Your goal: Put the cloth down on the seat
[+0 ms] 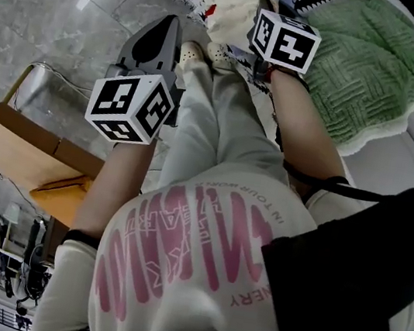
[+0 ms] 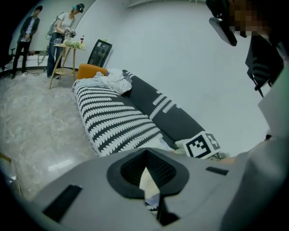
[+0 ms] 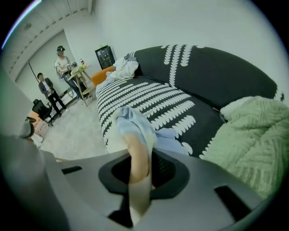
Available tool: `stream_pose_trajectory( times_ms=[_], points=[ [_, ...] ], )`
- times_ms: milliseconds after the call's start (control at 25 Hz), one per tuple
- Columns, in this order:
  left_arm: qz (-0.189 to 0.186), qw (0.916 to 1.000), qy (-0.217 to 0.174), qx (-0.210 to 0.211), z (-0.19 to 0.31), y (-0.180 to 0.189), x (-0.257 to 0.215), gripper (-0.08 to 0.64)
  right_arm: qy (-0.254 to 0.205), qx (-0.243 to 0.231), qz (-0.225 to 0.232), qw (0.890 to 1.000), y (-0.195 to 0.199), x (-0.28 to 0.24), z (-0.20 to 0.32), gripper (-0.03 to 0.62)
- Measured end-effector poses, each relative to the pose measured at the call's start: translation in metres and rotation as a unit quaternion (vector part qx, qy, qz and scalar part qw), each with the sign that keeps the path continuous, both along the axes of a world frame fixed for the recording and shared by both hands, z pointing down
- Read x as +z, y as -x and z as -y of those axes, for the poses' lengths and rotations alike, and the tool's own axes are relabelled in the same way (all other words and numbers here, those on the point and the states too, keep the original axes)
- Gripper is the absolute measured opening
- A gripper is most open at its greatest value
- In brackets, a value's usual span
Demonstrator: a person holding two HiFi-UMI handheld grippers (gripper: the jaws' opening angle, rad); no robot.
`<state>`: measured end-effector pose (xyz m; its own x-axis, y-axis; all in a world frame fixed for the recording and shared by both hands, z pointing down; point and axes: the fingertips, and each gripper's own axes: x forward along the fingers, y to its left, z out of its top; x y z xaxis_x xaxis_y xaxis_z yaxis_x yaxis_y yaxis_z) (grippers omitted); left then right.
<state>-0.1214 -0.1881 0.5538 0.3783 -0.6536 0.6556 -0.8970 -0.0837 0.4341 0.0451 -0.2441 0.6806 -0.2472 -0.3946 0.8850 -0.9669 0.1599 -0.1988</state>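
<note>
**Two grips on the cloth [image 3: 134, 122], above the seat [image 3: 149, 101]**

I have my right gripper [image 3: 139, 178] clenched on the cloth. It is a pale blue piece with a cream side, and it rises out of the jaws and droops toward the black-and-white patterned sofa seat. Its blue end spreads at the seat's front edge, but I can't tell whether it rests there. My left gripper [image 2: 149, 180] is pinched on a cream corner of the cloth. A green blanket [image 3: 253, 135] lies on the seat near the cloth, to its right.
</note>
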Motion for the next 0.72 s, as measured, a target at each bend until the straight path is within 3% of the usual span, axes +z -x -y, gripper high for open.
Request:
stream_pose_trajectory(
  times_ms=[240, 440, 720],
  points=[
    [0.000, 0.9999, -0.003, 0.012, -0.007, -0.010, 0.002, 0.011, 0.002, -0.070, -0.038, 0.997, 0.007, 0.028, -0.010, 0.058],
    [-0.010, 0.9999, -0.004, 0.012, -0.002, -0.020, 0.004, 0.011, 0.050, -0.049, -0.026, 0.997, -0.004, 0.052, -0.011, 0.059],
    [-0.007, 0.9999, -0.004, 0.013, -0.010, -0.025, 0.003, 0.011, 0.077, -0.044, -0.002, 0.996, -0.005, 0.057, -0.019, 0.060]
  ],
)
